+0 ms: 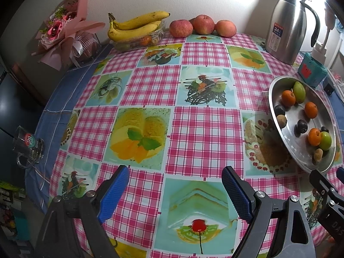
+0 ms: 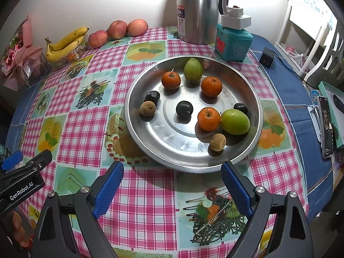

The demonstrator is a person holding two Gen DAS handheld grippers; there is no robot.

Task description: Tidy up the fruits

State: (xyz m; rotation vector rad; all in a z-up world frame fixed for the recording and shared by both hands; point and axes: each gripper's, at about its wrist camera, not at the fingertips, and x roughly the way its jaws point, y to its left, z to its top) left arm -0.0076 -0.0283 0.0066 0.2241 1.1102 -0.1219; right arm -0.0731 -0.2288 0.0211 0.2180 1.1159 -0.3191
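A round metal tray sits on the checked tablecloth and holds mixed small fruit: three oranges, two green fruits, three dark plums and two brown longans. The tray also shows at the right of the left wrist view. My right gripper is open and empty, just short of the tray's near rim. My left gripper is open and empty over bare tablecloth, left of the tray.
Bananas on a clear box and three apples line the far wall. A steel jug, teal box, black adapter and phone stand near the tray. A glass mug and bouquet are at left.
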